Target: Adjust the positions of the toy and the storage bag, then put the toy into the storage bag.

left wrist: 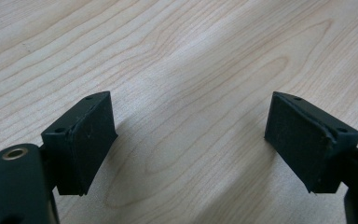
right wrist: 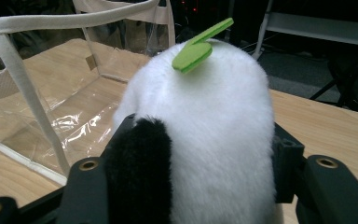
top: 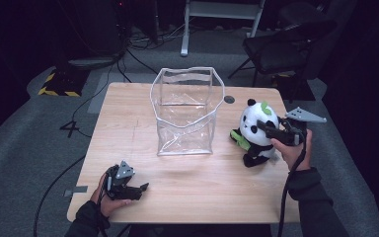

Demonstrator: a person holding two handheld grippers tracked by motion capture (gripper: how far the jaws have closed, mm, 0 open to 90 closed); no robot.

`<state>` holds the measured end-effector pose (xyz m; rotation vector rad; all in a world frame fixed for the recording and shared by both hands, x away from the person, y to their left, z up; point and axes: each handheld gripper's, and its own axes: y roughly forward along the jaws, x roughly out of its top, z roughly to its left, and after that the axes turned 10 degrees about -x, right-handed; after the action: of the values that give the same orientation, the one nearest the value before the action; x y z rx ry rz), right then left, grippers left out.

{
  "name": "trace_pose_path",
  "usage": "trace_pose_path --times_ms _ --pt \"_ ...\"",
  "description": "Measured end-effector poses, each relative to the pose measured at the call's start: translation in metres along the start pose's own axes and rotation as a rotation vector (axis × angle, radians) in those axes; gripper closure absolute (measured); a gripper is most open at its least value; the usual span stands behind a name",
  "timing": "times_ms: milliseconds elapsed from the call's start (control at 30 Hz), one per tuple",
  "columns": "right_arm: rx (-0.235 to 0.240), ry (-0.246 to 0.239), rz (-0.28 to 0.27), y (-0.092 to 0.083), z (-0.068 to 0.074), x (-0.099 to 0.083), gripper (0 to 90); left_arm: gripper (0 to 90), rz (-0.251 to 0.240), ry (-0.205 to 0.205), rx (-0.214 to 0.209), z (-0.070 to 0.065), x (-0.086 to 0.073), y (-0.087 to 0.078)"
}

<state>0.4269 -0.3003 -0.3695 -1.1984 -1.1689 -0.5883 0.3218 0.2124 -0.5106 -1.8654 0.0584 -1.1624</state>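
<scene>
A black-and-white panda plush [top: 257, 129] with a green leaf on its head sits upright on the right side of the wooden table [top: 202, 187]. My right gripper [top: 265, 128] comes in from the right and is shut on the plush's head [right wrist: 214, 116], which bulges between the two jaws. A clear plastic bag [top: 185, 111] with white edging stands open just left of the plush, its wall [right wrist: 42, 93] close behind it. My left gripper [top: 140, 189] rests low at the table's front left, open, with bare wood between its pads [left wrist: 93, 140].
A small round grommet [top: 229, 99] sits in the tabletop behind the plush. Beyond the table stand a dark chair [top: 281, 44] and a white frame [top: 222, 15]. Cables run over the grey floor at the left.
</scene>
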Motion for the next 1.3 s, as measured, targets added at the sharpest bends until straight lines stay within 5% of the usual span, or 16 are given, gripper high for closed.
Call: trace_pose_path --times_ms 833,1300 --pt "-0.003 -0.017 -0.024 -0.005 -0.002 0.0 46.5 16.4 0.0 -0.001 0.0 0.0 0.0 0.0" --pt "-0.008 -0.039 -0.089 -0.019 0.002 0.029 46.9 16.4 0.0 0.0 0.0 0.0 0.0 0.0"
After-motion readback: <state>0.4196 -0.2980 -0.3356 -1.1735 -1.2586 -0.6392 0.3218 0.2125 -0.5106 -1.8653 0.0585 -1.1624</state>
